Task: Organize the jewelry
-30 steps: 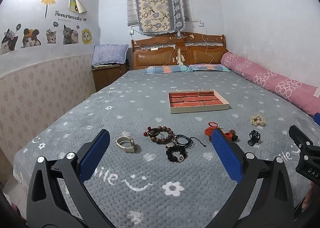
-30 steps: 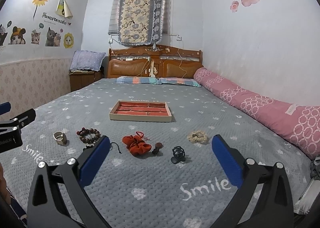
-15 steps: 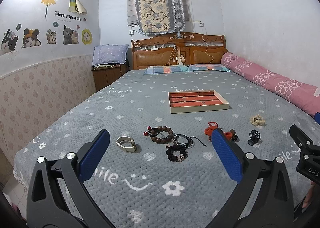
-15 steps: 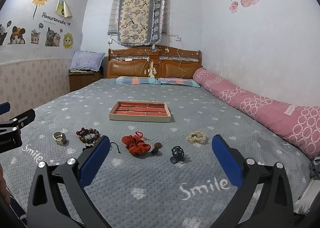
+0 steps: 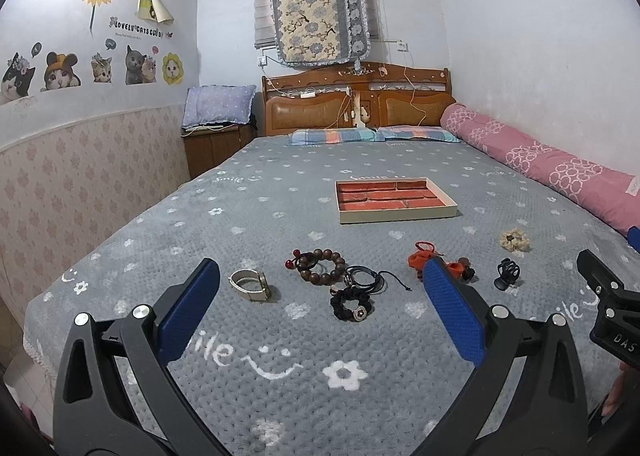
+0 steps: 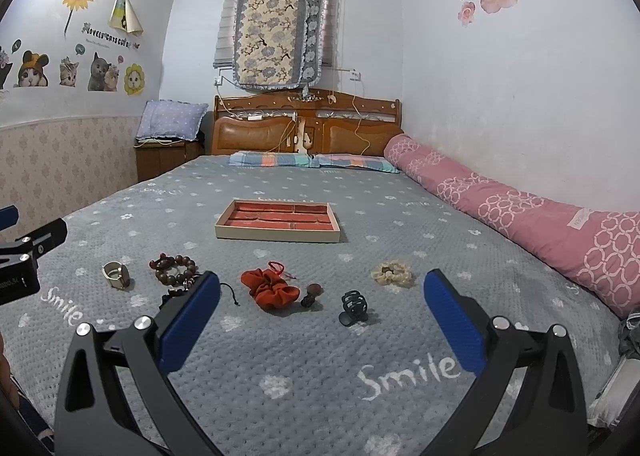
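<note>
Both the left gripper (image 5: 320,306) and right gripper (image 6: 322,306) hang wide open, holding nothing, over the grey bedspread (image 6: 400,340) that's got "Smile" written on it.

On the bed (image 5: 248,216) with its grey blanket lie a tray (image 5: 396,212) further back and, nearer in a row, a watch (image 5: 250,285), a bead bracelet (image 5: 320,266), black cords (image 5: 364,279), a black scrunchie (image 5: 352,306), an orange scrunchie (image 6: 270,288), a black hair claw (image 6: 353,307) and a beige scrunchie (image 6: 391,273).
</note>
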The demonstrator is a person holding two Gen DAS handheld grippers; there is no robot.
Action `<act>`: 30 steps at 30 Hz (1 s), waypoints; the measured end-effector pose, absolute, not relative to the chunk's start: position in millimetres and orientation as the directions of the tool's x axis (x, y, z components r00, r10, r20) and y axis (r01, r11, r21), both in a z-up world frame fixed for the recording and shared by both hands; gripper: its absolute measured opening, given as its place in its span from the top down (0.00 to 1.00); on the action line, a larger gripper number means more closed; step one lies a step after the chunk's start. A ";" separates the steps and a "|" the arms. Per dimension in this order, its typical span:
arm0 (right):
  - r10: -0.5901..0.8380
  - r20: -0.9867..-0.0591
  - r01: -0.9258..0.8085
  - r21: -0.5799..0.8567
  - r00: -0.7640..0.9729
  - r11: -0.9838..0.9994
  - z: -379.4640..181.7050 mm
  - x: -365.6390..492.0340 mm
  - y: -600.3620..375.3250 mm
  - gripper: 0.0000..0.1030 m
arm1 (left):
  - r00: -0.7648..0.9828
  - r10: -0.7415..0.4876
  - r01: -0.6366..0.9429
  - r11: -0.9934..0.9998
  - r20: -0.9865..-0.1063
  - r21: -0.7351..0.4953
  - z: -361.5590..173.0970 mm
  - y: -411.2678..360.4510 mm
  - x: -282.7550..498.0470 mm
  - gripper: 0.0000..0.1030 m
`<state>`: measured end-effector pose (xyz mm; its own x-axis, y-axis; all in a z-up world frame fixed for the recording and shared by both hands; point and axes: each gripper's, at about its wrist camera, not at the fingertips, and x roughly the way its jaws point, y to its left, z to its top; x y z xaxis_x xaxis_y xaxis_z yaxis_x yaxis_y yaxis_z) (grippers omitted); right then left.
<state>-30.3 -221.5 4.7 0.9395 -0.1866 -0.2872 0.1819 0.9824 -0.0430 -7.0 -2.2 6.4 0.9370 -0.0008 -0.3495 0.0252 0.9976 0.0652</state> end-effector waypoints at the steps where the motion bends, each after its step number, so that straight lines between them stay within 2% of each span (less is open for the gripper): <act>1: -0.187 -0.290 0.182 -0.044 0.939 0.982 4.6 -29.9 -222.4 0.03 | 0.936 -0.001 0.025 0.998 -0.351 0.066 6.6 -2.7 -7.2 0.04; 22: -0.185 -0.322 0.183 -0.038 0.928 0.982 -4.9 -12.3 -220.4 0.03 | 0.921 -0.005 0.033 0.997 -0.389 0.066 -4.9 -3.2 12.4 0.04; 30: -0.203 -0.339 0.195 -0.058 0.919 0.979 -10.1 -1.6 -219.6 0.04 | 0.912 0.011 0.034 0.994 -0.411 0.100 -10.5 -7.8 23.1 0.04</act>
<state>-1.6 -219.6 -10.1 0.9188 -0.2027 -0.3387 0.1947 0.9792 -0.0578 23.1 -7.8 -10.5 0.9117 0.0106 -0.4107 0.0336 0.9944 0.1002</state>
